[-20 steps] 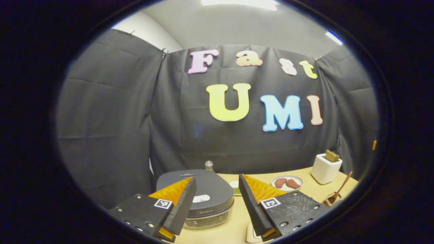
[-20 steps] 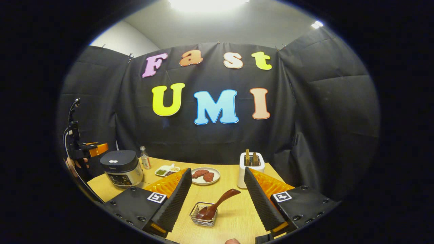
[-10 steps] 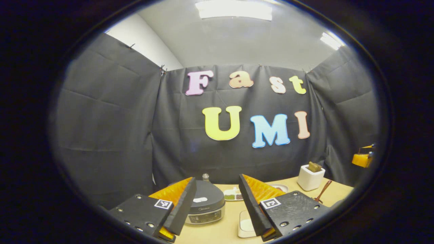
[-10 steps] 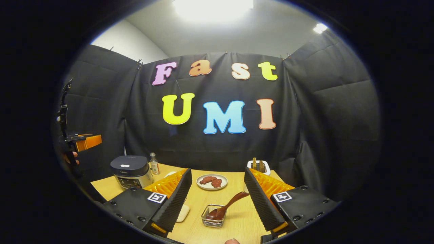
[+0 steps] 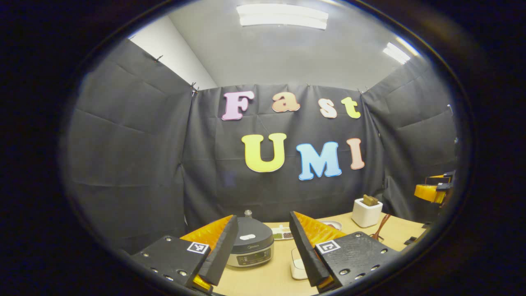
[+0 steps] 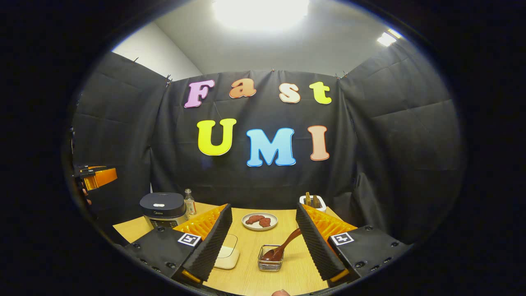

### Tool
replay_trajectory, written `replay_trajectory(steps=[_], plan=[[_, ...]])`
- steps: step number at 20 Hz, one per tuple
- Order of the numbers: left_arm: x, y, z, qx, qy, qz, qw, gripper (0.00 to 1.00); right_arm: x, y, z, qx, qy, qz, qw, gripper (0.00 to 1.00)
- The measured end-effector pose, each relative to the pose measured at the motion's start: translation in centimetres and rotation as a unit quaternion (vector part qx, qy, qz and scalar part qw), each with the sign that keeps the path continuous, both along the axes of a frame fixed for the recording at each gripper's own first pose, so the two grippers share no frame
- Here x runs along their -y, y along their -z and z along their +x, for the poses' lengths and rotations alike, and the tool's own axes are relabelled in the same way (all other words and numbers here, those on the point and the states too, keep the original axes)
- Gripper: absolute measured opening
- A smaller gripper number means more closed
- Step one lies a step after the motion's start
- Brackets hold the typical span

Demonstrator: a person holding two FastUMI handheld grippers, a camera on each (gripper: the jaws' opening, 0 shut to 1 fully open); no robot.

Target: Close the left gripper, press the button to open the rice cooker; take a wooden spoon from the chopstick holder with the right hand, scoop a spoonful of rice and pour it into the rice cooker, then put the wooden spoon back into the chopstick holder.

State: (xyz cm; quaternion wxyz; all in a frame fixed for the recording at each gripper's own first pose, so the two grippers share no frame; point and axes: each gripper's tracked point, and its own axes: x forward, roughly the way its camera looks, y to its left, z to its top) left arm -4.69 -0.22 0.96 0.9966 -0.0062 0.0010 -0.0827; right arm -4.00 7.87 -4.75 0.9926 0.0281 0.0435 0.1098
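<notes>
Right gripper view shows your right gripper (image 6: 263,238) spread above the spoon (image 6: 283,248) in its holder (image 6: 270,264), while your left gripper (image 5: 263,246), also spread, faces the closed cooker (image 5: 251,246).

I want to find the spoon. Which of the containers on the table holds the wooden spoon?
The small wire basket, in front of the right gripper. The wooden spoon leans out of it; the white holder behind contains other utensils.
</notes>
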Motion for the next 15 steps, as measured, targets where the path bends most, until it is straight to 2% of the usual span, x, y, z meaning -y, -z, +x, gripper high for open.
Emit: replay_trajectory(steps=[1, 2, 3, 4, 7, 8, 11, 15], plan=[[-0.2, -0.3, -0.2, 0.003, 0.000, -0.001, 1.000, 0.79, 0.2, -0.3, -0.2, 0.003, 0.005, 0.000, 1.000, 0.94], [-0.3, -0.6, -0.4, 0.005, 0.001, -0.002, 1.000, 0.79, 0.3, -0.5, -0.4, 0.005, 0.009, -0.001, 1.000, 0.98], [-0.3, -0.9, -0.5, 0.009, 0.003, -0.003, 1.000, 0.78, 0.4, -0.6, -0.6, 0.007, 0.012, -0.002, 1.000, 0.94], [-0.1, -1.1, -0.8, 0.010, 0.006, -0.004, 1.000, 0.78, 0.6, -0.7, -0.8, 0.009, 0.016, -0.002, 1.000, 0.98], [0.0, -1.2, -1.3, 0.012, 0.012, -0.004, 1.000, 0.80, 0.9, -1.0, -1.4, 0.011, 0.025, 0.001, 1.000, 0.98], [-0.1, -1.5, -1.3, 0.012, 0.012, -0.005, 1.000, 0.80, 0.9, -1.0, -1.5, 0.012, 0.027, 0.002, 1.000, 0.94], [-0.1, -1.8, -1.4, 0.015, 0.013, -0.004, 1.000, 0.80, 1.1, -1.2, -1.7, 0.014, 0.030, -0.001, 0.999, 1.00], [-0.3, -2.2, -1.7, 0.020, 0.014, -0.002, 1.000, 0.80, 1.0, -1.6, -1.9, 0.018, 0.031, -0.002, 0.999, 0.98]])
